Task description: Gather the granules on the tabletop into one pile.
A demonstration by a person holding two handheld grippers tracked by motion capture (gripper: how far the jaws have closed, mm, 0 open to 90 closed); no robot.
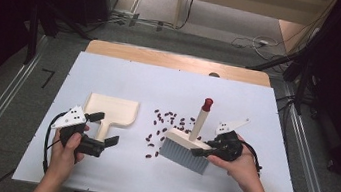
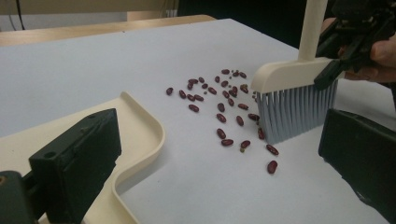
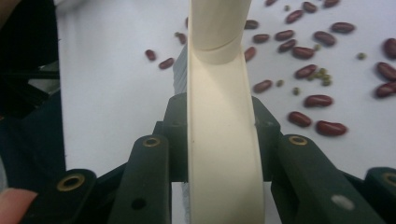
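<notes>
White table [image 1: 97, 171], beans [image 1: 167, 121] mid-table. My right claw [image 1: 203, 150] clamps the brush [image 1: 186, 149]; left claw [image 1: 101, 134] gapes astride the dustpan [image 1: 111, 110] handle. Short, low strokes toward the left edge, bristles flat.

No readable text, label, brand or number anywhere. Only one mark: on the floor [image 1: 18, 85] left of the bench [image 1: 112, 67], a dark sign [image 1: 48, 78] shaped like a "7", possibly just tape. Nothing printed on the brush [image 1: 186, 146], on the dustpan [image 1: 111, 110] or on the grey plates of both tools.
</notes>
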